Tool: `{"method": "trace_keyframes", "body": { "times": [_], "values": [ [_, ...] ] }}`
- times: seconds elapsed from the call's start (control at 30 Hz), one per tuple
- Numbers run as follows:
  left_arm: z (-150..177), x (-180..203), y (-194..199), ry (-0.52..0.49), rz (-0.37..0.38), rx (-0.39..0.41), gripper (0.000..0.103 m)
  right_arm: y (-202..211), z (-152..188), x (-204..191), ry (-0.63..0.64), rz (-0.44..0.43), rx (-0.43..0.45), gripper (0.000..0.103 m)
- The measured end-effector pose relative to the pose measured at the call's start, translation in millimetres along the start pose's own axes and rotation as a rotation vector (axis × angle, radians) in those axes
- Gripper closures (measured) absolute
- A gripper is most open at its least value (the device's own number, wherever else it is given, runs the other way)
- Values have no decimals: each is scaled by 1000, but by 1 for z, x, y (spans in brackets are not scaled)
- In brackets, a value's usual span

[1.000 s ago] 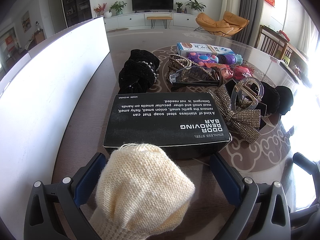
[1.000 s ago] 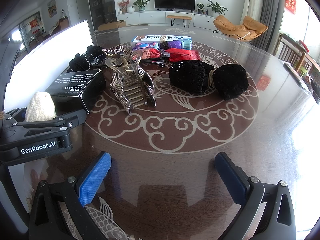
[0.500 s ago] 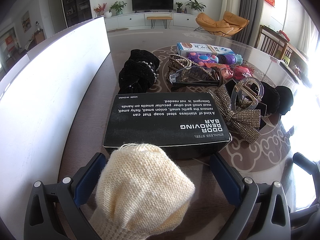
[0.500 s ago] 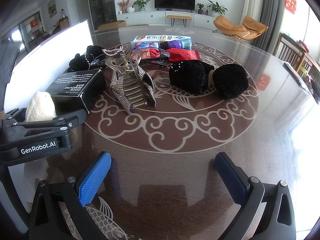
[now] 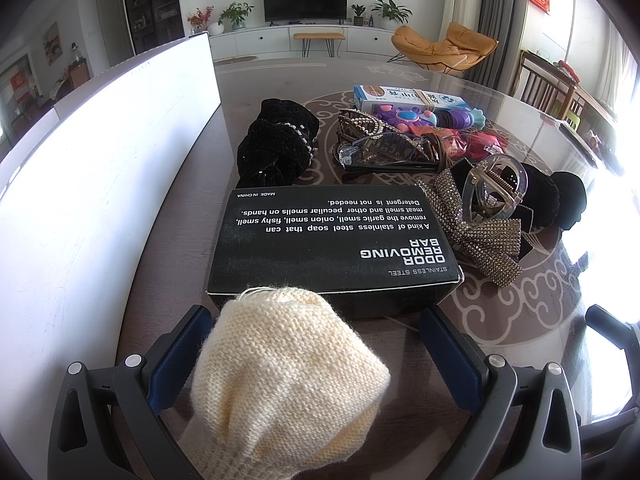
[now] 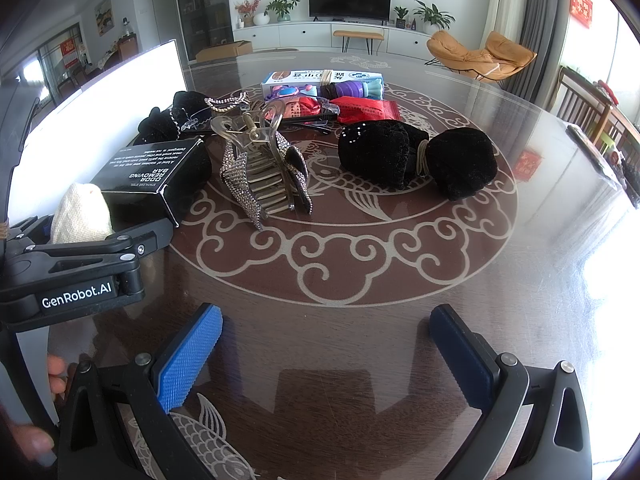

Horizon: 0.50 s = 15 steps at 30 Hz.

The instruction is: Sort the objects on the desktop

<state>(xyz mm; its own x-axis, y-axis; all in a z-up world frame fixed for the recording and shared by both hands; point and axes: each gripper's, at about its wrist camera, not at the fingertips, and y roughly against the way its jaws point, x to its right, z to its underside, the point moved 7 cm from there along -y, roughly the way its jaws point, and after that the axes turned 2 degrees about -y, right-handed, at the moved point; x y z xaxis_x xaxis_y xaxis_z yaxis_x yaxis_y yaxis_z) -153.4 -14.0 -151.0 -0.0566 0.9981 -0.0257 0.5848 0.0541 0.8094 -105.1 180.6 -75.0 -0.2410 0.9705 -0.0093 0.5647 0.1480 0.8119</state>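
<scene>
A cream knitted piece [image 5: 280, 376] lies between the wide-open fingers of my left gripper [image 5: 312, 344], just in front of a black "Odor Removing Bar" box [image 5: 332, 240]. It also shows in the right wrist view [image 6: 80, 216]. My right gripper [image 6: 324, 352] is open and empty over bare table. Ahead lie a rhinestone hair claw [image 6: 264, 168], a black velvet scrunchie [image 6: 416, 156], a black beaded headband [image 5: 276, 148], clear glasses [image 5: 384, 152], a red packet [image 6: 368, 110] and a blue-white box [image 6: 320, 78].
A tall white panel [image 5: 100, 152] runs along the table's left side. The round dark table [image 6: 360, 280] has a glass top with a swirl pattern. My left gripper's body [image 6: 76, 272] sits at the left of the right wrist view. Chairs stand at the right.
</scene>
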Motion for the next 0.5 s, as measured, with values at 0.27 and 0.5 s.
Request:
{"method": "trace_keyframes", "body": {
  "times": [0.27, 0.5],
  "values": [
    [31, 1, 20, -106, 74, -76, 0, 2, 0, -1, 37, -54, -32, 0],
    [28, -5, 28, -102, 106, -38, 26, 39, -84, 65, 182, -214, 118, 0]
  ]
}}
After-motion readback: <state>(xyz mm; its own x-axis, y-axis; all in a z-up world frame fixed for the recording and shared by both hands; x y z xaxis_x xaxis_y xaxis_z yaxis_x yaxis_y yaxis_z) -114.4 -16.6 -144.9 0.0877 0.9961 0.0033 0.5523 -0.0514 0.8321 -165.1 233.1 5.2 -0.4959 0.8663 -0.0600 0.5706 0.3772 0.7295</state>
